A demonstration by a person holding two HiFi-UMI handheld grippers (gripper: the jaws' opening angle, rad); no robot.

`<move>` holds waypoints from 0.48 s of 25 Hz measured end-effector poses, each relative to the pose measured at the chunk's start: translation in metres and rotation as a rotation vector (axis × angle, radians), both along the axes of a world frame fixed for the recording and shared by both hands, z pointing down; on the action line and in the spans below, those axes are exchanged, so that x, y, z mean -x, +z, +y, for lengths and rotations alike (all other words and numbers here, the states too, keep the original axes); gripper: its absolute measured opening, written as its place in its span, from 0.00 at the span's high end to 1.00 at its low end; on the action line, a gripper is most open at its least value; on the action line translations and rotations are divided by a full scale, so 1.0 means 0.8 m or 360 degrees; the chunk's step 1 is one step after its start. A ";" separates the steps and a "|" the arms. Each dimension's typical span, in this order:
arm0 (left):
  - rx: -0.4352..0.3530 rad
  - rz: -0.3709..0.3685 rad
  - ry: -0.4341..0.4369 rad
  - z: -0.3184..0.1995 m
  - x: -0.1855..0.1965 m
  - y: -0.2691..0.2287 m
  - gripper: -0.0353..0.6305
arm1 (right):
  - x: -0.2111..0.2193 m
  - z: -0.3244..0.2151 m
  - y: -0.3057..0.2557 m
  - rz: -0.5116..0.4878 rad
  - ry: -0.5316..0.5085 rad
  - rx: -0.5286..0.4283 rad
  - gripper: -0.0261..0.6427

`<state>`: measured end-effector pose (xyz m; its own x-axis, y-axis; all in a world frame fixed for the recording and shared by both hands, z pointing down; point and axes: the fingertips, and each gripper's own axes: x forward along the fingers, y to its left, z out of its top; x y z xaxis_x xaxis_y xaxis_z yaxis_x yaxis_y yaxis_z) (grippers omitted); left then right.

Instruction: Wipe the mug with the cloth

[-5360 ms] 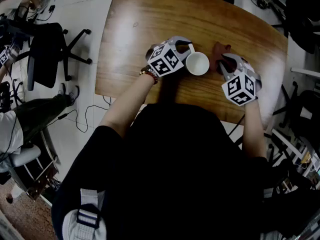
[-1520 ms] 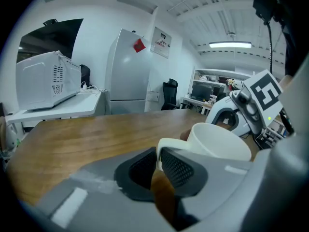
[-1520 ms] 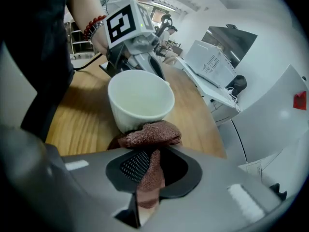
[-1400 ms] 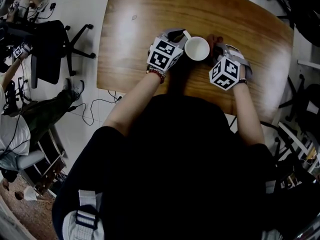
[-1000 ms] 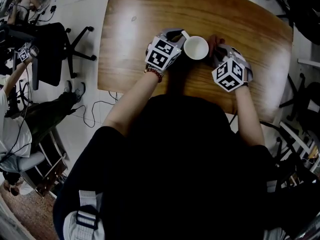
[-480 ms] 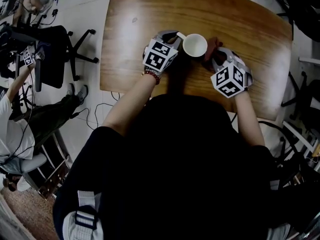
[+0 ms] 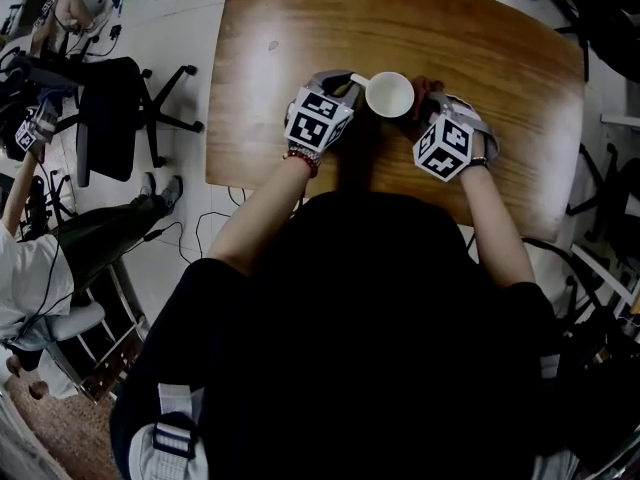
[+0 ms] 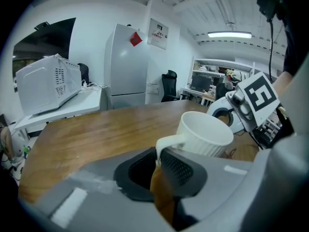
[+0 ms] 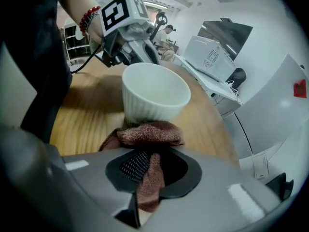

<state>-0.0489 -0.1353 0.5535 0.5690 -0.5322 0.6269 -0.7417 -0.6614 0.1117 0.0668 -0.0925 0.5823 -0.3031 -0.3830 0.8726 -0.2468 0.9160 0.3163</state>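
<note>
A white ribbed mug (image 7: 390,94) stands upright on the wooden table (image 7: 300,28) between my two grippers. My left gripper (image 8: 159,161) is shut on the mug's handle (image 8: 166,143), at the mug's left in the head view. The mug (image 8: 203,134) rises just beyond the jaws. My right gripper (image 9: 145,170) is shut on a reddish-brown cloth (image 9: 149,134), bunched against the lower wall of the mug (image 9: 153,93). In the head view the cloth (image 7: 424,90) peeks out at the mug's right, mostly hidden by my right gripper (image 7: 428,118).
An office chair (image 7: 110,108) stands on the floor left of the table. A seated person (image 7: 30,258) is at the far left. A microwave (image 8: 46,83) sits on a side counter. The table's near edge (image 7: 260,183) runs just below my hands.
The cloth in my right gripper has come back in against the mug's right side. The mug and my left gripper have drifted slightly left on the table.
</note>
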 end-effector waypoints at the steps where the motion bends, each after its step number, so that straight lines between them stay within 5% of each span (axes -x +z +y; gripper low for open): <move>1: 0.0004 -0.0001 0.0002 0.003 0.001 0.000 0.91 | 0.000 -0.001 0.002 0.0014 -0.0007 0.0001 0.88; 12: 0.0048 0.0021 -0.0014 0.039 0.014 0.002 0.87 | -0.005 0.021 -0.056 -0.0275 0.0226 -0.0038 0.88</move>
<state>-0.0601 -0.1044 0.5549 0.5727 -0.5180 0.6353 -0.7458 -0.6510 0.1415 0.0704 -0.0753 0.5373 -0.3890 -0.4524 0.8025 -0.4250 0.8610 0.2794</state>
